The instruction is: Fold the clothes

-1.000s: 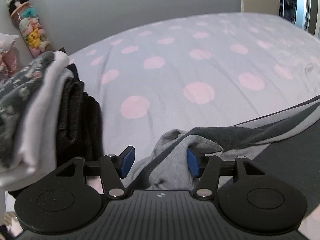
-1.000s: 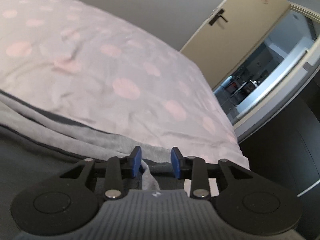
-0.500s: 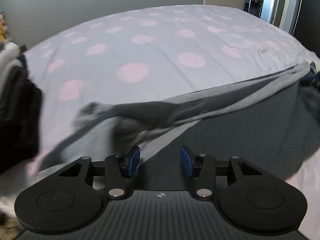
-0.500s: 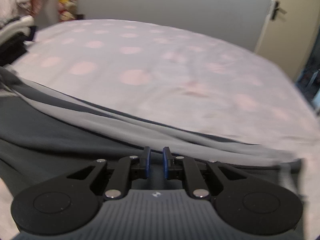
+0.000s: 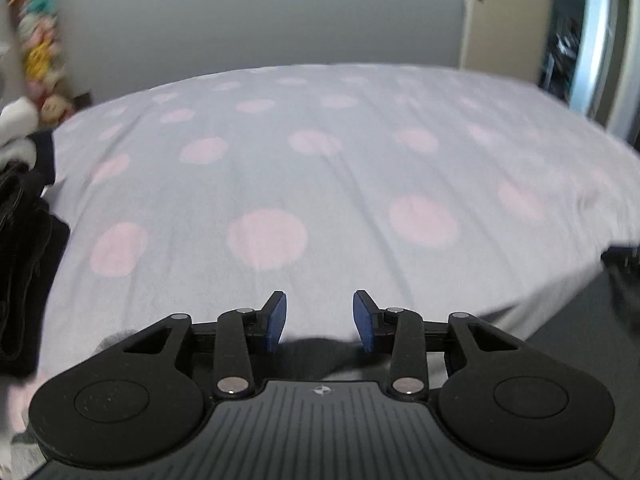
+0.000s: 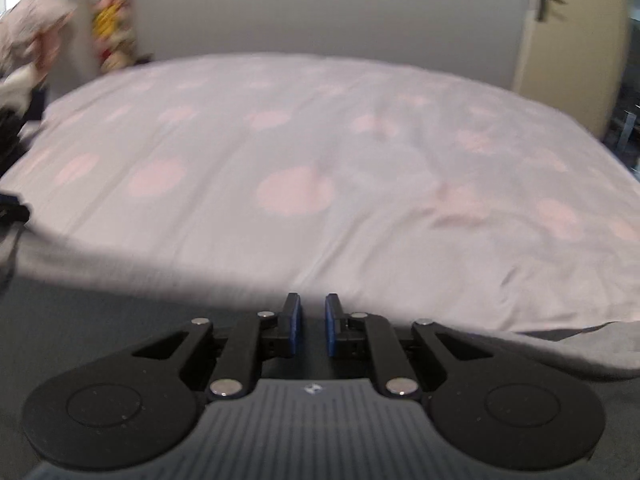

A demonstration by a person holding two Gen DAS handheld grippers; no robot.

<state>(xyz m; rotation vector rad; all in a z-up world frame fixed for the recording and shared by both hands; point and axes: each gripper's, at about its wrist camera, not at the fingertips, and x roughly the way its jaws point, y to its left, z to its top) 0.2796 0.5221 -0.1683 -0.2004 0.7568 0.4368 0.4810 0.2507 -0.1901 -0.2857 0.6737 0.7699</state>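
Across the near edge of the bed (image 5: pixel 320 184), on its lilac cover with pink dots, lies the grey garment (image 6: pixel 100 320); its dark body fills the lower left of the right wrist view, and a paler grey border (image 6: pixel 580 344) runs off toward the right. Over that dark cloth sits the right gripper (image 6: pixel 313 328), its blue pads drawn near one another with a slim gap left; whether any cloth is pinched between them I cannot tell. The left gripper (image 5: pixel 320 322) stands wide apart with nothing between its pads, a dark fold of the garment just below them. At the left edge rises a stack of folded clothes (image 5: pixel 24 240), black and white, close beside the left gripper; soft toys (image 5: pixel 40 52) hang blurred against the grey wall (image 5: pixel 260 12) behind; a cream door (image 6: pixel 572 32) with a handle stands at the far right.
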